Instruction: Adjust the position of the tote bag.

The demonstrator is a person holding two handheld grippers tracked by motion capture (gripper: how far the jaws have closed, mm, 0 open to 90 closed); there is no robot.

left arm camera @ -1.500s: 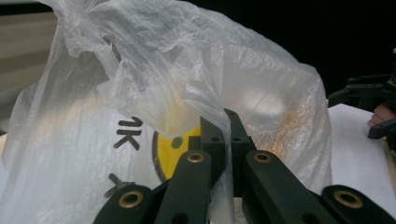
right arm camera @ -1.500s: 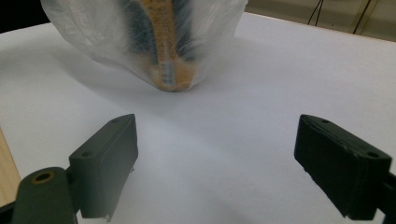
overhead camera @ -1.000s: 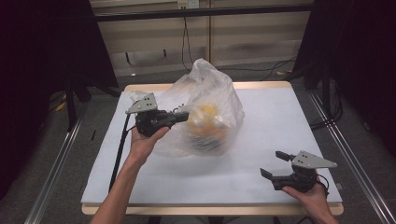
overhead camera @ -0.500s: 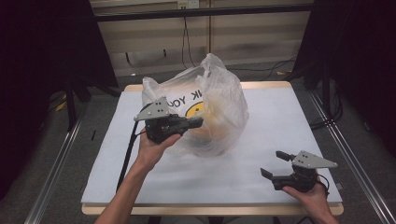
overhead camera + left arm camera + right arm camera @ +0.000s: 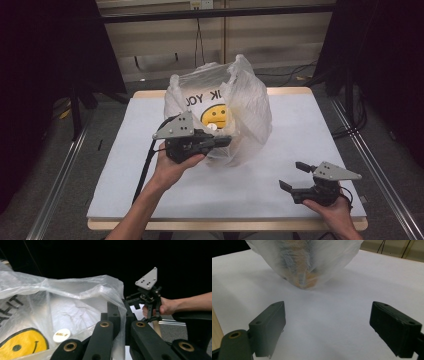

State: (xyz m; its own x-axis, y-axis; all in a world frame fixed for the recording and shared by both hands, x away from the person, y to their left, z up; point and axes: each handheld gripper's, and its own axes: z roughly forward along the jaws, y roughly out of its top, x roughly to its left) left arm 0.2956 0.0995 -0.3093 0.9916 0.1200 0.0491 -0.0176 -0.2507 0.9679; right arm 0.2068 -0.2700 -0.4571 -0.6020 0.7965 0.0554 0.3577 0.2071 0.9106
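Thin, clear plastic makes up the bag (image 5: 220, 115), which stands near the middle of the white table (image 5: 300, 130), a little toward the far side, printed with a yellow smiley and dark lettering. Its mouth is lifted and gapes upward, and the reason is the left gripper (image 5: 220, 141): its jaws are closed together on the near edge of the film, holding that edge up so the bag stays open rather than slumping. The left gripper view shows the film draped over and pinched between the two jaws, and a small white round cap (image 5: 61, 335) lying inside beside the smiley. Something orange sits at the bag's base in the right gripper view, too blurred through the plastic to name.

The right gripper (image 5: 292, 176) rests low on the table near the front right corner, well apart from the bag, its jaws spread wide and holding nothing. It points toward the bag, so it looks parked in readiness, probably to reach in or take the other side of the mouth while the left one keeps the opening raised.
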